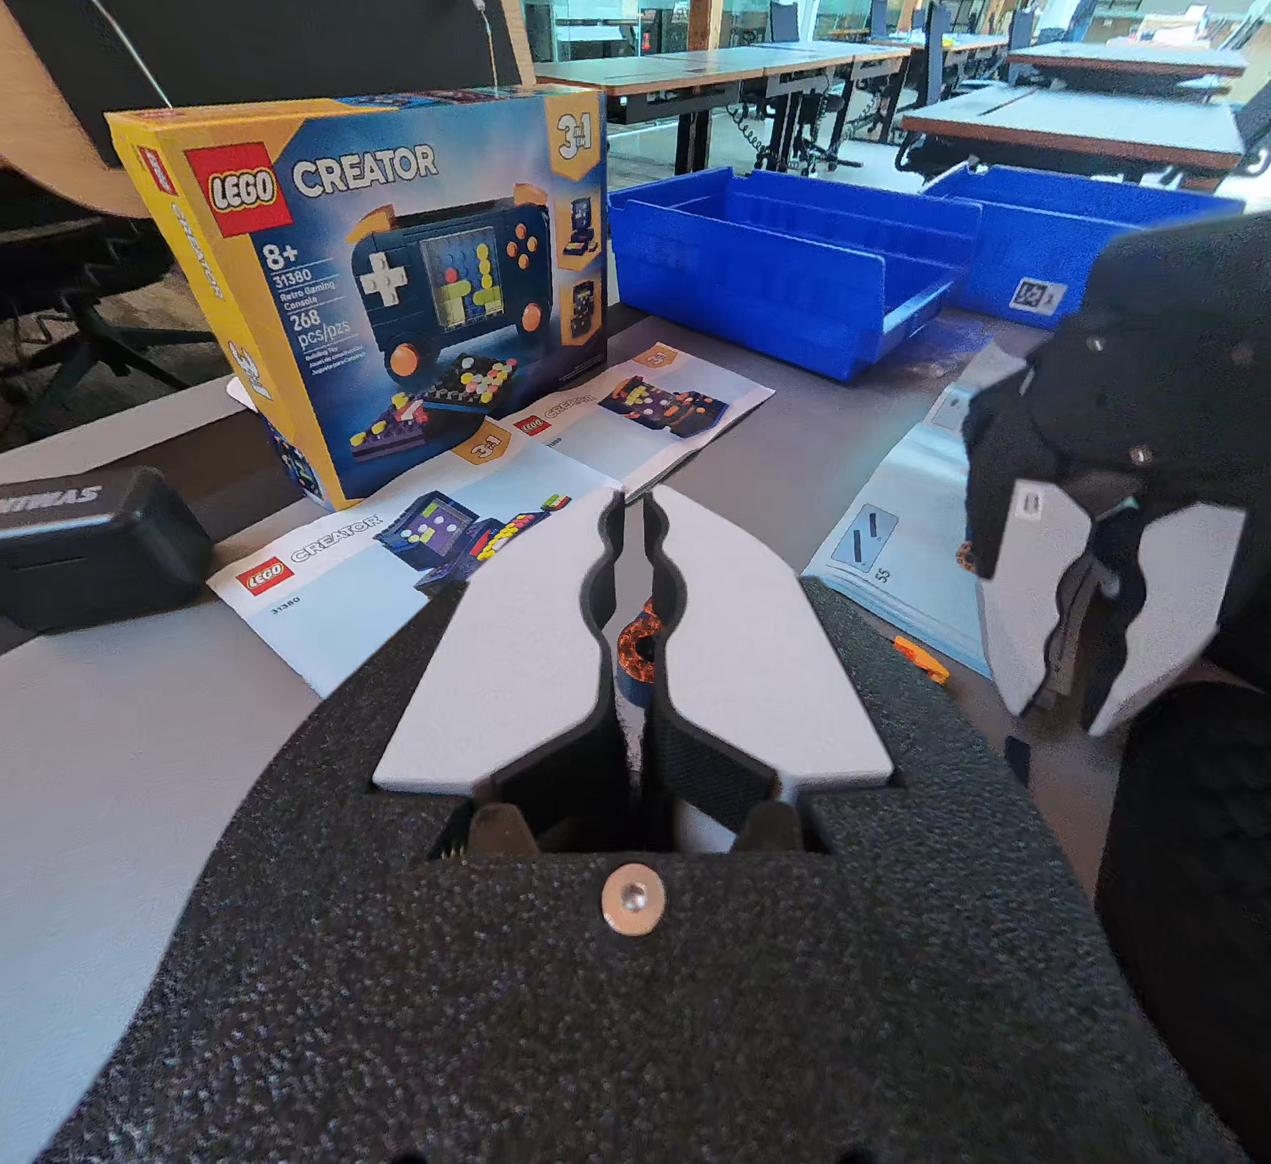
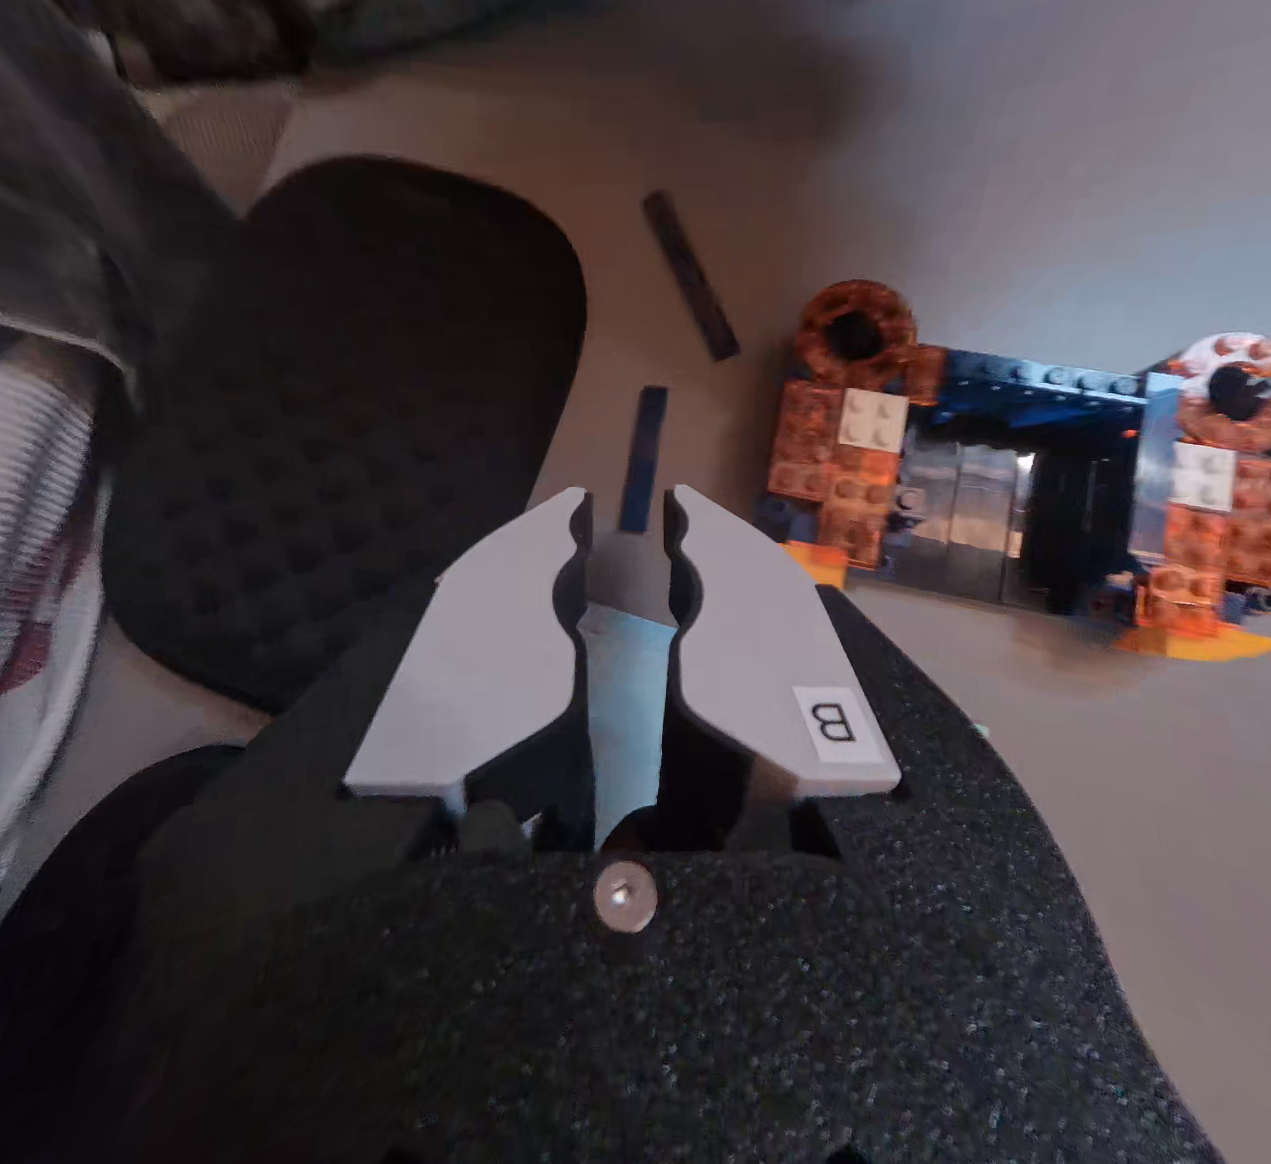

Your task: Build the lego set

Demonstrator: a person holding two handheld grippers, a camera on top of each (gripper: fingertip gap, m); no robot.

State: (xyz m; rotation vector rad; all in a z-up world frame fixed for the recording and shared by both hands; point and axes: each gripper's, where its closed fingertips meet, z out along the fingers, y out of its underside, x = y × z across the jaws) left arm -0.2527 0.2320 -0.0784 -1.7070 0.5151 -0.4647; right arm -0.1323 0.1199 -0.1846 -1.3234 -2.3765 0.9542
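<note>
My left gripper (image 1: pixel 633 502) has its 2 fingers drawn nearly together, with only a thin slit between the black pads and nothing pinched at the tips. Through that slit, lower down, I see a bit of an orange ring part (image 1: pixel 636 639) lying beneath the fingers; I cannot tell whether it touches them. Just ahead of the tips lie 2 closed instruction booklets (image 1: pixel 357 553), side by side on the grey table (image 1: pixel 811 443), and behind them a toy brick set box (image 1: pixel 371 278) stands upright. To the right of the box sit 2 blue bins (image 1: pixel 791 265). A black case (image 1: pixel 96 540) rests at the left edge, and an open booklet (image 1: pixel 894 553) lies to the right.

My right gripper (image 2: pixel 624 498) is spread a little, its pads apart with bare table showing between them. A dark blue flat strip (image 2: pixel 643 457) lies on the table just beyond the tips, in line with the gap but not between the pads, and nothing is clamped. A second dark strip (image 2: pixel 691 275) lies farther off, tilted. To the right sits a partly built brick model (image 2: pixel 997 478) in orange, blue and black, with a round orange piece at each upper corner. A dark dimpled shape (image 2: pixel 330 416) fills the left side; it is too blurred for me to tell what it is.
</note>
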